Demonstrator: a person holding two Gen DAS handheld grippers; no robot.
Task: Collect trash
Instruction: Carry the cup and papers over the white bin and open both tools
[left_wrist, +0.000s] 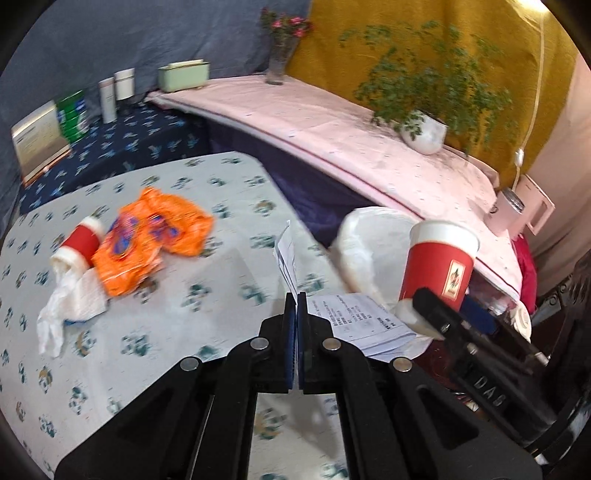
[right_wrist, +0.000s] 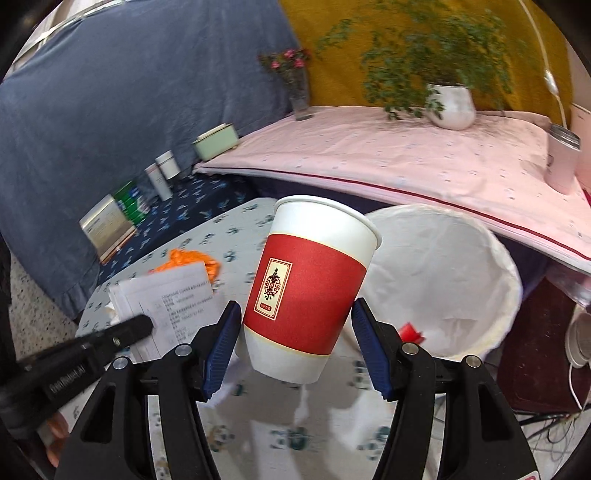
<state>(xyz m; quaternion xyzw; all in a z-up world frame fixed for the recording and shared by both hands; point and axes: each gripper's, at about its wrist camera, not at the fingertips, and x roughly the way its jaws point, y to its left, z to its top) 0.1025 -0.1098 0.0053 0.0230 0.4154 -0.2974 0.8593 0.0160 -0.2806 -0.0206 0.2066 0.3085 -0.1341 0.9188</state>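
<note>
Right tongs (right_wrist: 293, 334) carry a red-and-white paper cup (right_wrist: 308, 288). The blue pads (right_wrist: 221, 341) sit either side of its lower body; the left pad touches, while the right pad shows a sliver of gap, so the grip looks loose or just releasing — cannot tell which. The cup tilts, rim up and away from the tongs. The white-lined trash bin (right_wrist: 476, 280) sits just ahead and to the right of the right tongs, mouth open, a red scrap already inside.

Left tongs (left_wrist: 296, 306) are closed flat on folded printed paper (left_wrist: 354, 321), sheet pinched between the pads, held off the tabletop (left_wrist: 236, 280).

Step in hand, as I judge it: drop the cup in the bin. To do it well, move the right tongs further right and forward until the cup base is over the liner, not the rim, then open. The paper follows the same way.

Still ahead of the left tongs on the tabletop — an orange wrapper (left_wrist: 151, 240), a second cup (left_wrist: 79, 242) on its side, and a white tissue (left_wrist: 70, 306).
</note>
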